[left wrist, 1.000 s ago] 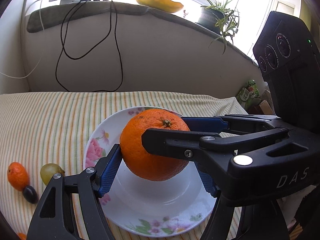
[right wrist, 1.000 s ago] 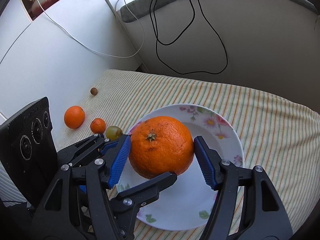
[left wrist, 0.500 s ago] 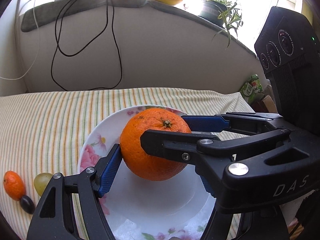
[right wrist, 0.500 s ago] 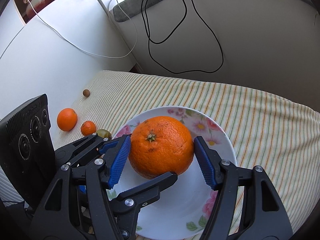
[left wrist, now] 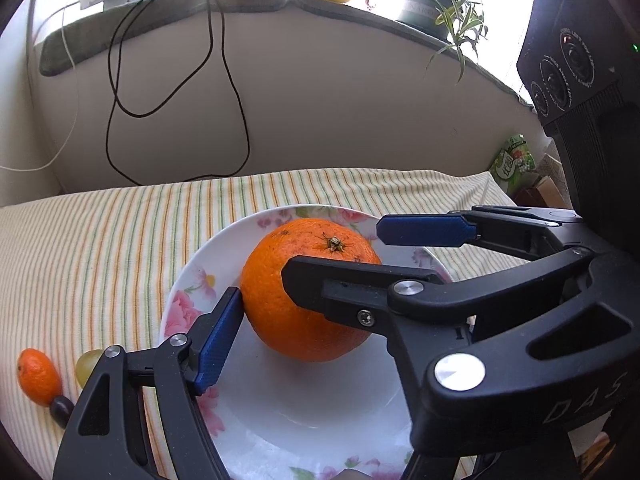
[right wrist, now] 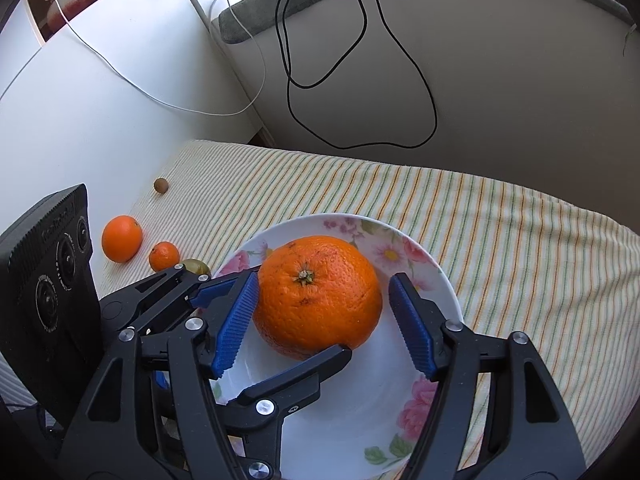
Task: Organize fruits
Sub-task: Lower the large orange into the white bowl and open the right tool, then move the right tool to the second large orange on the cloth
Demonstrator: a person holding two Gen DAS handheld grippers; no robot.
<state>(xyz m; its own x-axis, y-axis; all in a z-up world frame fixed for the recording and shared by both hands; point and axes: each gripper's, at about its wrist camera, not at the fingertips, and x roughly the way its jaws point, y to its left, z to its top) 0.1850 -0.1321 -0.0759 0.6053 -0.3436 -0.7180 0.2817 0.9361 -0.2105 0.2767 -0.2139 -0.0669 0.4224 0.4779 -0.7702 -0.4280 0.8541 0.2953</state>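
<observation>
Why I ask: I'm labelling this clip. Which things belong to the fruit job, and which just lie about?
Job: big orange, floral plate, small orange, mandarin, green grape, dark grape, brown fruit.
Lying about: black cable, white cable, potted plant, green packet.

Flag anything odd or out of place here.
Nothing spilled or damaged. Odd: the left gripper and right gripper both straddle the same orange on the plate; the right jaws are opening around it. A small orange, mandarin and grape lie loose on the cloth.
</observation>
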